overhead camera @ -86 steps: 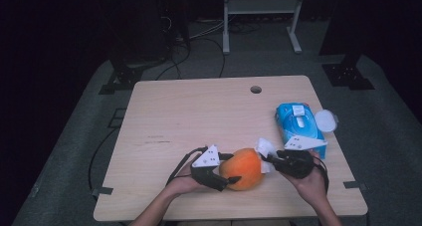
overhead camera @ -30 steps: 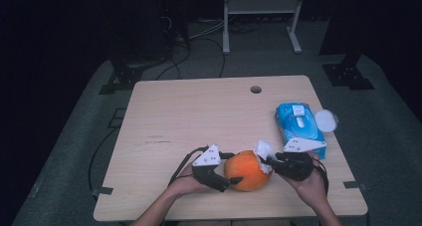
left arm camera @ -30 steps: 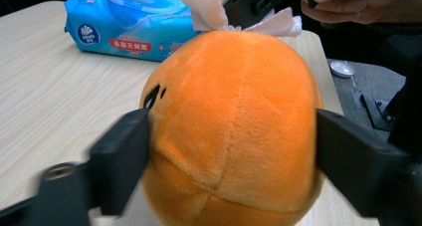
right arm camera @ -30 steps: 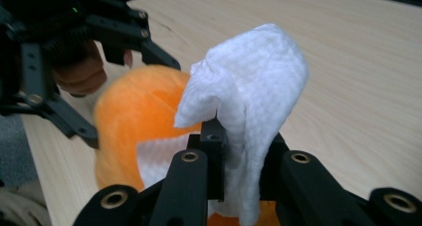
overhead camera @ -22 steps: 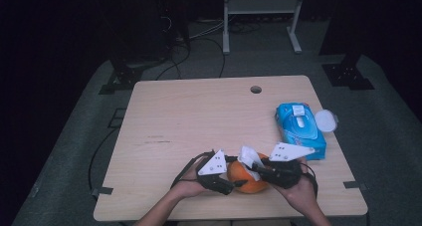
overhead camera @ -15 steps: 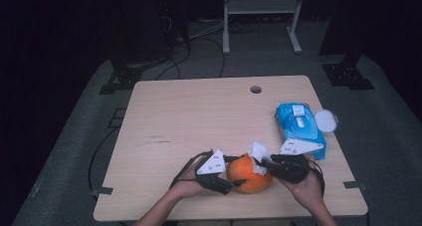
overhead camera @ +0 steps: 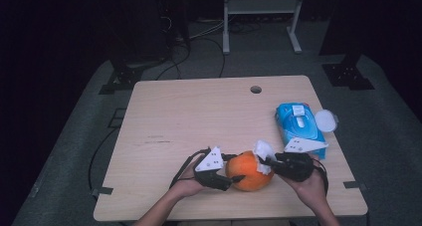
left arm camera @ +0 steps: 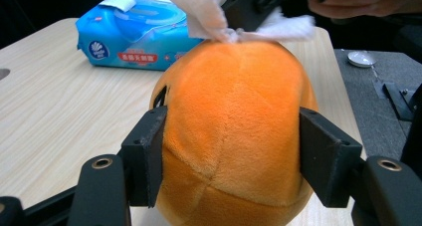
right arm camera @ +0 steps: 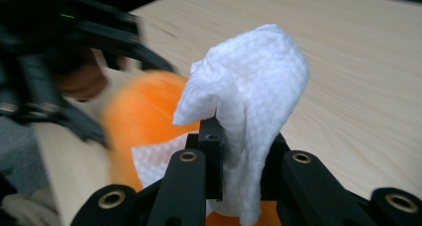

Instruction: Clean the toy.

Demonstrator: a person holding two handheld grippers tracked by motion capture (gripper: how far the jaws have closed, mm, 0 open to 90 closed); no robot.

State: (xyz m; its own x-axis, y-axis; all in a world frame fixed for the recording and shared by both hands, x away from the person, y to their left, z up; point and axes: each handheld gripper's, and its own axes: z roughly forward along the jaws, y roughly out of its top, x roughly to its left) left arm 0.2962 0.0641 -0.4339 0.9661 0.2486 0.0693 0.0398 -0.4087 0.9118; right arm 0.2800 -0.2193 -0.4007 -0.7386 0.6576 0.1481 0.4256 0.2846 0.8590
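The left gripper (overhead camera: pixel 234 177) had just been closing its jaws, and they now pressed against both sides of the orange plush ball (overhead camera: pixel 249 170), one black pad on each flank, as the left gripper view made plain (left arm camera: pixel 234 136). The ball sat on the table (overhead camera: pixel 199 116) near its front edge, a little right of the middle, squeezed between those pads and resting on the wood.

The right gripper (overhead camera: pixel 263 160) came in from the other side, its jaws clenched on a white wipe (overhead camera: pixel 263 150). In the right gripper view the wipe (right arm camera: pixel 249 111) stood up out of the tight jaws in a crumpled fold, and a flat corner of it lay against the orange plush (right arm camera: pixel 144 121) below. From the left gripper's camera the wipe (left arm camera: pixel 209 12) touched the top of the ball, bunched where the far jaws pinched it.

The person's left hand (overhead camera: pixel 186 183) and right hand (overhead camera: pixel 313 188) held the two tools, forearms coming in over the near edge.

Farther out, toward the right edge of the table, lay a blue pack of wet wipes (overhead camera: pixel 299 129), well apart from the ball. Just beside the pack sat a small white round lid (overhead camera: pixel 326 120). A round cable hole (overhead camera: pixel 256 89) showed near the far edge of the tabletop.
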